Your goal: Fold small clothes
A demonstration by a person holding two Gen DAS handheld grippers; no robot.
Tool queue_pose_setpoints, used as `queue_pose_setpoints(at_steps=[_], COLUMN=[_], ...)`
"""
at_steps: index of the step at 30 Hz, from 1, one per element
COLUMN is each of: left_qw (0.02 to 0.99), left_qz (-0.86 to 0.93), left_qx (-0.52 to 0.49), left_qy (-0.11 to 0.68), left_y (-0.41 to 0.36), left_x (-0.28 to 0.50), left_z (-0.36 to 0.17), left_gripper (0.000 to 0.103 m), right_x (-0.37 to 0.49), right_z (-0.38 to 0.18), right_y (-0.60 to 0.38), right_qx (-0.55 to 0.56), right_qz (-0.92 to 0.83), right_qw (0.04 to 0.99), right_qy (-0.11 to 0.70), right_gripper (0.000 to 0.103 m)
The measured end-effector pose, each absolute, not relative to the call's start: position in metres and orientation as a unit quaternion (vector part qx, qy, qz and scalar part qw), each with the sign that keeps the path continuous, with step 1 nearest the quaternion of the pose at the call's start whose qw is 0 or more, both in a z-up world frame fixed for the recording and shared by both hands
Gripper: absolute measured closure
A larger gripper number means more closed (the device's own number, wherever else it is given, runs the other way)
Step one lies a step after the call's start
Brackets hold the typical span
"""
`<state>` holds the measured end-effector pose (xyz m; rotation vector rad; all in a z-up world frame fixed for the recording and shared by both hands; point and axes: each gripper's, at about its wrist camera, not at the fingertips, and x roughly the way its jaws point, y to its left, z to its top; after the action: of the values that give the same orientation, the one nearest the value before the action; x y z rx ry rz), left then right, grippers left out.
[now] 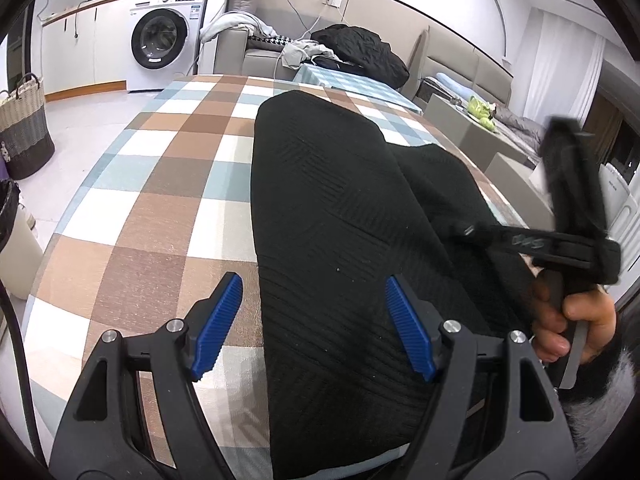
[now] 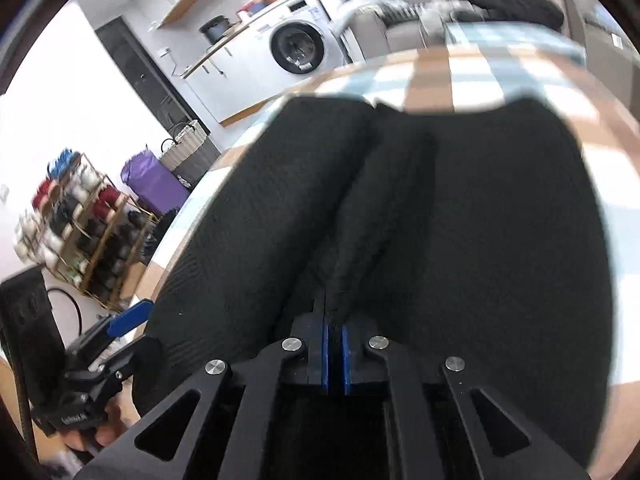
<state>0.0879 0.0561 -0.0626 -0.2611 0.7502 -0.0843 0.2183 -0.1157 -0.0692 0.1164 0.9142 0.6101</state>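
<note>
Black knit garment (image 1: pixel 340 208) spread lengthwise along the checked table (image 1: pixel 168 152), long axis running away toward the far edge. Right gripper (image 2: pixel 334 354) pinched on a raised fold at the near edge; left gripper (image 1: pixel 314 328) gaping wide, straddling the garment's left border. Shoe rack (image 2: pixel 76 220) seen only from the right wrist.

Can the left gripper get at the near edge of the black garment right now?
Probably yes. The left gripper is open, its jaws straddling the left edge of the black garment on the checkered tablecloth, with nothing between them.
</note>
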Motion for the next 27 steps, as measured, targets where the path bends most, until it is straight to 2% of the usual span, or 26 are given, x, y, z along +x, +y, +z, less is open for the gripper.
queue_pose_setpoints(at_steps=[2,5,7,10,12,16,18,19,24,25,27], left_qw=[0.922,0.924,0.923,0.918,0.917,0.916,0.915,0.915,0.917,0.918,0.918], left_qz=[-0.044,-0.050,-0.051,-0.054,-0.055,-0.059,-0.060,-0.059,-0.055,-0.054,-0.054], left_qx=[-0.135,-0.133,-0.126,-0.117,-0.111,-0.108,-0.106,-0.105,-0.102,-0.102,-0.104], left_qy=[0.359,0.355,0.360,0.375,0.378,0.382,0.384,0.384,0.381,0.380,0.379], left_y=[0.058,0.056,0.053,0.045,0.042,0.038,0.037,0.036,0.038,0.038,0.040], left_x=[0.086,0.085,0.086,0.090,0.091,0.093,0.094,0.094,0.094,0.094,0.094], left_z=[-0.058,-0.055,-0.058,-0.065,-0.068,-0.071,-0.073,-0.073,-0.073,-0.073,-0.072], left_gripper=[0.031,0.030,0.030,0.030,0.030,0.030,0.030,0.030,0.030,0.030,0.030], right_x=[0.200,0.186,0.189,0.208,0.211,0.211,0.219,0.225,0.271,0.280,0.289], right_z=[-0.039,-0.018,-0.027,-0.064,-0.083,-0.077,-0.072,-0.071,-0.073,-0.069,-0.055], right_y=[-0.121,-0.141,-0.153,-0.174,-0.186,-0.194,-0.193,-0.192,-0.192,-0.191,-0.185], right_qx=[0.043,0.027,0.022,0.043,0.069,0.086,0.086,0.087,0.126,0.129,0.120], right_qz=[0.301,0.273,0.241,0.207,0.211,0.230,0.229,0.230,0.201,0.194,0.197], right_qw=[0.871,0.891,0.895,0.873,0.859,0.853,0.854,0.854,0.848,0.848,0.864], right_qy=[0.387,0.363,0.374,0.439,0.461,0.460,0.459,0.459,0.474,0.475,0.447], right_gripper=[0.099,0.099,0.099,0.098,0.093,0.081,0.071,0.070,0.071,0.075,0.098])
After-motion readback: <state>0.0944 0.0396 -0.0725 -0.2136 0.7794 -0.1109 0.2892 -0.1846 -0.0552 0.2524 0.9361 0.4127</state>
